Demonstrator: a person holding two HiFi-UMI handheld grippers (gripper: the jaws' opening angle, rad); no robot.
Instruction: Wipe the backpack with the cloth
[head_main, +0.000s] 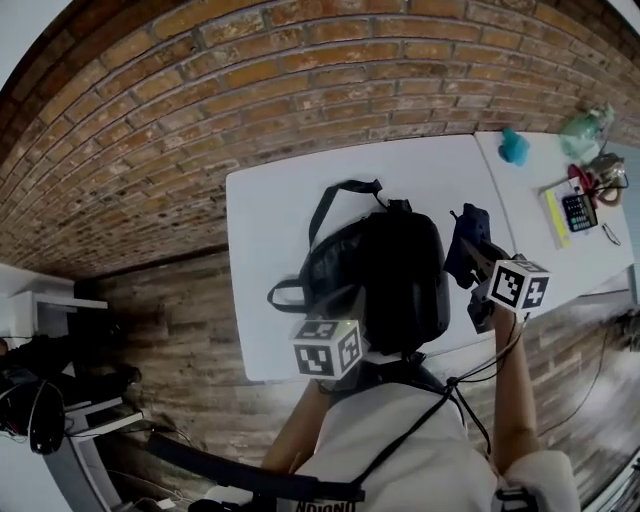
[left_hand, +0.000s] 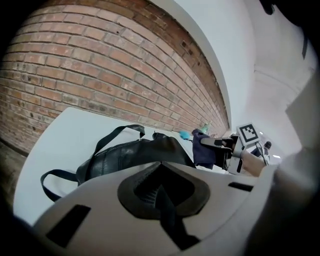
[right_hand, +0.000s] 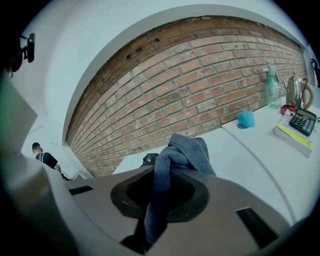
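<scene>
In the head view the backpack (head_main: 395, 270) lies at the near edge of the white bench (head_main: 270, 220), with the cloth (head_main: 466, 240) just beside its right side. In the left gripper view the left tongs (left_hand: 159, 187) are pressed together, it seems on a black strap of the backpack. In the right gripper view the right tongs (right_hand: 159, 192) pinch the cloth. It is best to lay the cloth flat on the top and wipe in long strokes while the left tongs hold the bag steady.

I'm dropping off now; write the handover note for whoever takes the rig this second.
Left gripper: fingers shut on what looks like a backpack strap.
Right gripper: shut on the cloth, held to the right of the backpack; contact unclear.
The backpack lies on the white table.
Done: cloth gripped.
Left: the wiping; no wiped patch shows.
</scene>
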